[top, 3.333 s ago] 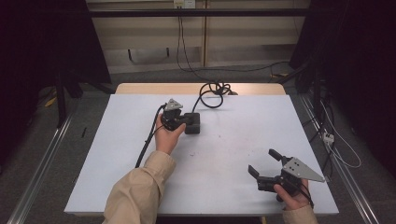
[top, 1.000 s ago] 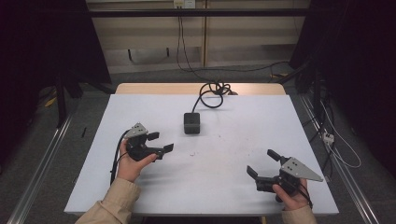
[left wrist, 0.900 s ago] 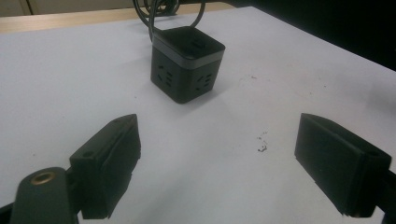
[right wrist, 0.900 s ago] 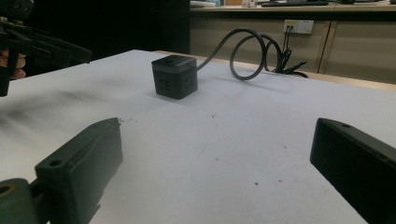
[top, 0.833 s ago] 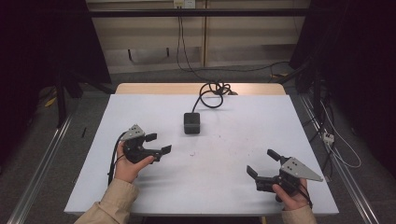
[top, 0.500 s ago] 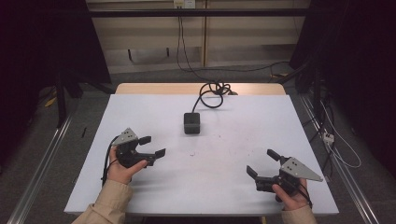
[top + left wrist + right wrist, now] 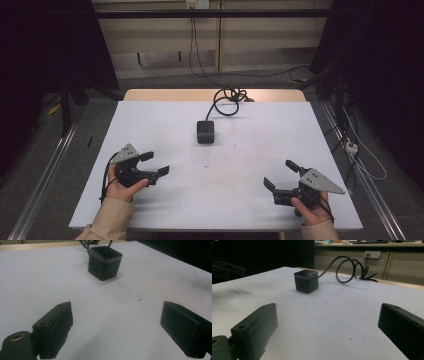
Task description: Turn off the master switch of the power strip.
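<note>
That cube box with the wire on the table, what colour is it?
The cube box is black, with a thin grey band near its top. The left gripper view shows it best.

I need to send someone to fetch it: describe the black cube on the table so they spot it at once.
Start from the white table and look along its middle toward the far edge. There sits a small black cube power socket, upright, with outlet holes in its side faces. A thick black cable loops from it to the far edge; both grippers lie apart from it at the near edge.
</note>
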### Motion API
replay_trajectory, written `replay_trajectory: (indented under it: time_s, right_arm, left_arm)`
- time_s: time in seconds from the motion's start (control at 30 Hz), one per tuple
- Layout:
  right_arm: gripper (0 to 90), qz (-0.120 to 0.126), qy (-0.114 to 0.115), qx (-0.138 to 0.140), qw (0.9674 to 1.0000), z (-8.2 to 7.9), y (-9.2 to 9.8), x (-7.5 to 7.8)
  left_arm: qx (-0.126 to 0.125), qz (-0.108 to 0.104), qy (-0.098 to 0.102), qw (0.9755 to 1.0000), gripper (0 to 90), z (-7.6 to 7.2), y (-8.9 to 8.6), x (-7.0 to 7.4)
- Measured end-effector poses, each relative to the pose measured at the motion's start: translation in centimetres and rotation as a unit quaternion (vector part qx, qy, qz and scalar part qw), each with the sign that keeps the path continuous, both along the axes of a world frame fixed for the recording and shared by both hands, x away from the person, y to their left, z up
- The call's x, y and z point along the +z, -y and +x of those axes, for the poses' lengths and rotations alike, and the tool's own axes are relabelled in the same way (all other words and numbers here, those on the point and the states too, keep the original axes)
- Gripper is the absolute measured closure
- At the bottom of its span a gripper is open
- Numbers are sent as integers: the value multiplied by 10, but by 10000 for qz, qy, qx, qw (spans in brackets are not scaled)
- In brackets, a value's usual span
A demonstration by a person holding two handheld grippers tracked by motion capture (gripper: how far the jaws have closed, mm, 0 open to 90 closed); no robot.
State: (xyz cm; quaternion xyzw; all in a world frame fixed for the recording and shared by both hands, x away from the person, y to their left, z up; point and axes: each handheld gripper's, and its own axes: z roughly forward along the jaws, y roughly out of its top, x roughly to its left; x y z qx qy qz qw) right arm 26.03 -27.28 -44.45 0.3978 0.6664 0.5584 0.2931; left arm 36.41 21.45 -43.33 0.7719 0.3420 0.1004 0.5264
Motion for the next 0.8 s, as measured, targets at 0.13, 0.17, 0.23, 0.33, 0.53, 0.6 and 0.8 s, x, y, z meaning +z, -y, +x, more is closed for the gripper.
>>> replay_trajectory:
  time_s: [0.13,0.17,0.23,0.33,0.53,0.6,0.8]
  right_arm:
    - [20,4,-4,6,10000,0,0,0]
    - [20,0,-5,2,10000,0,0,0]
    - [20,0,-7,-1,10000,0,0,0]
    - [20,1,-3,1,10000,0,-1,0]
    - [20,-8,-7,2,10000,0,0,0]
    - [20,-11,-6,1,10000,0,0,0]
    - [20,-10,-11,3,10000,0,-1,0]
  left_arm:
    - [36,0,8,10000,107,-2,-6,-1]
    - [51,9,-2,10000,107,-3,-7,-1]
    - [66,25,3,10000,107,-4,-9,-2]
    - [72,26,-16,10000,107,-6,-11,-3]
    - [96,32,24,9999,105,-9,-15,-3]
    - [112,32,19,9999,105,-10,-15,-4]
    - [114,24,36,9999,105,-13,-18,-5]
